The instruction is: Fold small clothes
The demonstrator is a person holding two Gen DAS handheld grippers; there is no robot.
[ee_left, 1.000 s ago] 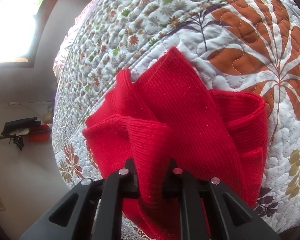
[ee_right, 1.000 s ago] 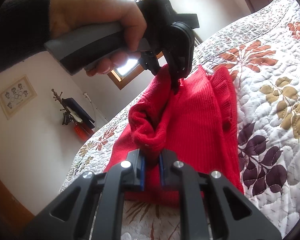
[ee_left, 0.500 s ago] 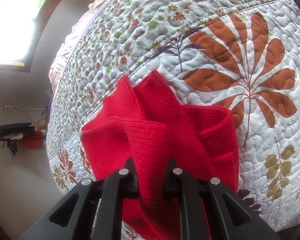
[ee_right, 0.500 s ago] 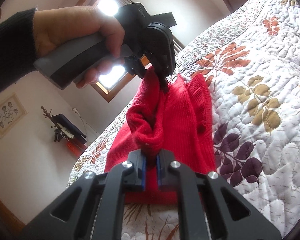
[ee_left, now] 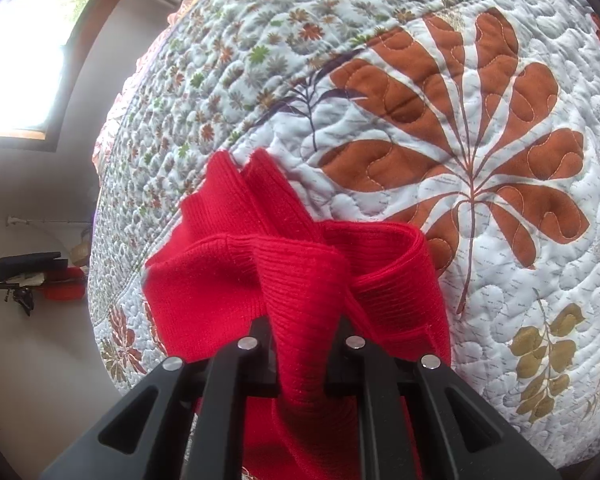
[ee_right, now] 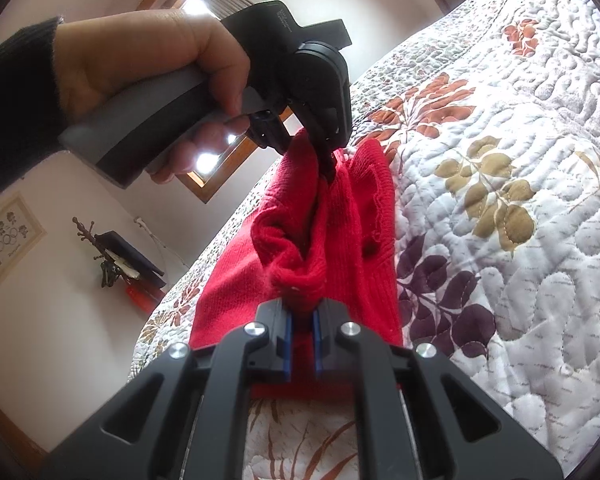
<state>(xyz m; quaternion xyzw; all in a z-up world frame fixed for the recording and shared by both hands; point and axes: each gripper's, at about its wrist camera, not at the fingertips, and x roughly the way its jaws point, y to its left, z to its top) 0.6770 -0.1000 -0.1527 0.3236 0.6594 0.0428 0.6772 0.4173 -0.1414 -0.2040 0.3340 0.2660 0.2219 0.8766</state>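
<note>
Mid-fold: left gripper (ee_left: 304, 344) and right gripper (ee_right: 300, 320), jaws clamped on the red knit (ee_right: 340, 232), are carrying its edge (rest lying on the quilt (ee_right: 500, 160)); next, lowering squarely and releasing.

So it's a bed (ee_right: 520, 128) with a white quilted bedspread (ee_left: 500, 280), printed with big rust, olive and purple leaves. A red knit sweater (ee_right: 352, 264) sits on it around frame centre, lower part resting on the quilt, top bunched up.
</note>
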